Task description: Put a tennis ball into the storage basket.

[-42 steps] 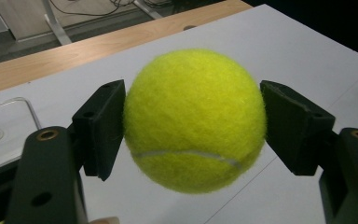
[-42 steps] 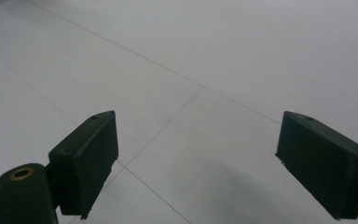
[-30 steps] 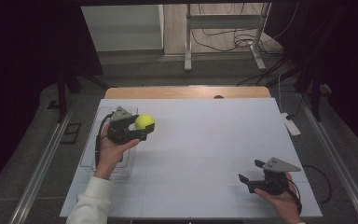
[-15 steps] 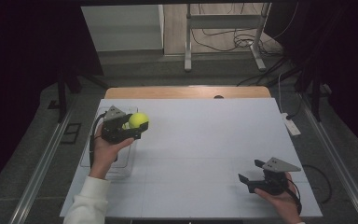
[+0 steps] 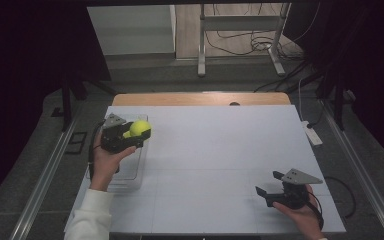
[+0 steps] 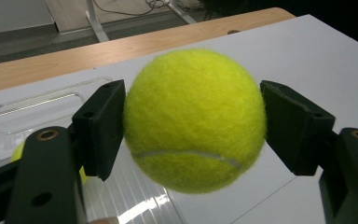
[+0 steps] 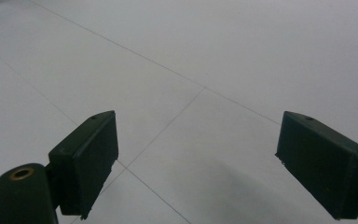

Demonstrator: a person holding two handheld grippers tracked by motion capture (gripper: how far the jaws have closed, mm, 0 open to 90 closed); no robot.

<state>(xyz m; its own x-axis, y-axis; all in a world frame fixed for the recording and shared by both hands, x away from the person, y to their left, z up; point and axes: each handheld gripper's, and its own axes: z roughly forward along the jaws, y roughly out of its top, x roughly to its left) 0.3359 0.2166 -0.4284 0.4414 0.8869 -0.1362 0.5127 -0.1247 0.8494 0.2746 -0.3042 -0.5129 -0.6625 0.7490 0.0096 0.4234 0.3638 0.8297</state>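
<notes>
Tennis ball (image 6: pixel 195 120) clamped between left tongs (image 6: pixel 193 123); right tongs (image 7: pixel 198 165) wide, empty.

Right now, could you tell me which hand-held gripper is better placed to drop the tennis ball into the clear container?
Left. The left hand-held gripper already clamps the tennis ball right above the clear container. The right hand-held gripper sits open over bare table at the near right corner.

Both my grippers up, apart.
My left gripper (image 5: pixel 132 136) clamped at ten o'clock; my right gripper (image 5: pixel 269 186) spread wide at four o'clock.
</notes>
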